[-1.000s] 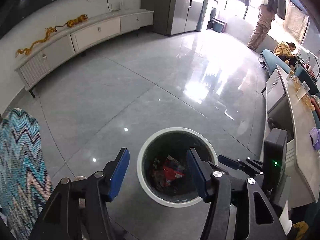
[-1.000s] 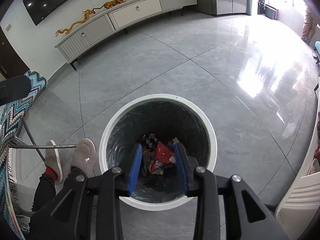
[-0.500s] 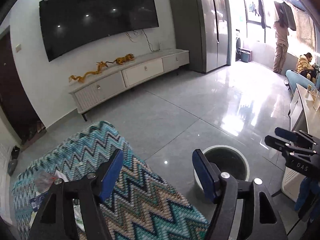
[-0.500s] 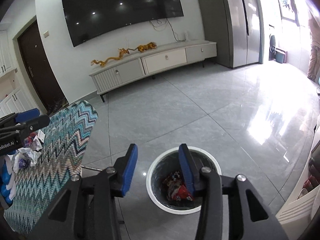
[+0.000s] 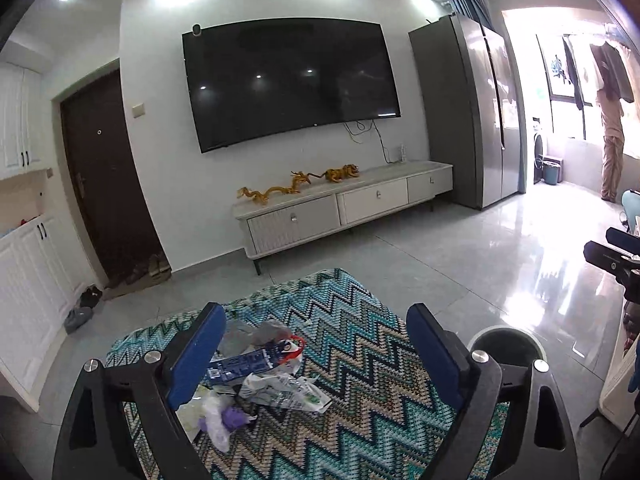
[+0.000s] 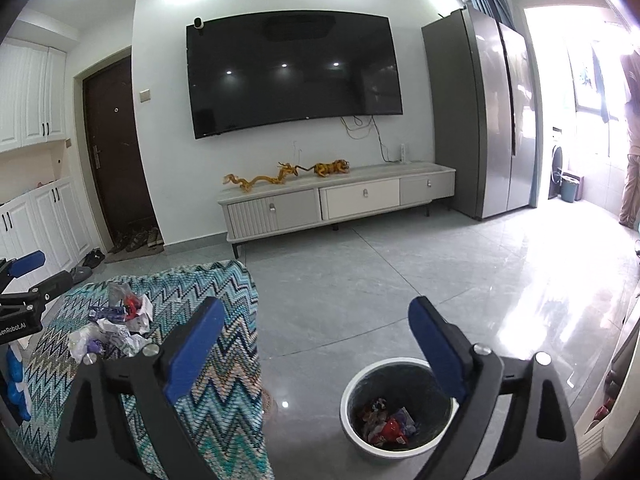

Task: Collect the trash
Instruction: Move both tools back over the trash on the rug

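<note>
Trash pile (image 5: 256, 376): a loose heap of crumpled wrappers, a blue printed packet, a bit of red plastic and something purple, lying on the zigzag-patterned cloth (image 5: 360, 360) toward its left half; also seen in the right wrist view at the cloth's far left.
Bin (image 6: 400, 408): a round, white-rimmed bin with a dark liner on the grey floor just to the right of the cloth-covered surface; it already holds red and mixed wrappers.
Left gripper (image 5: 316, 354): its jaws have just been opening and stand spread wide with nothing between them; it hangs above the cloth, the pile showing past its left finger.
Right gripper (image 6: 316, 348): its jaws too have just been opening and are spread wide and empty; it looks out over the gap between cloth edge and bin.
Step in hand: judged to be the reach for the next piece, since both grippers are empty and litter remains on the cloth.
How to do it well: pick one piece at the top or edge of the heap, such as the blue packet, rather than biting into the middle; bring the fingers down on either side of it, close fully on thin film, and keep the pads off the cloth so the weave is not lifted along.
Risk: light plastic may slip or drag neighbours off the edge.
Surroundings: wall-mounted television (image 5: 288, 84) over a low cabinet (image 5: 344, 208); a person (image 5: 612, 128) stands far off by the bright window.
</note>
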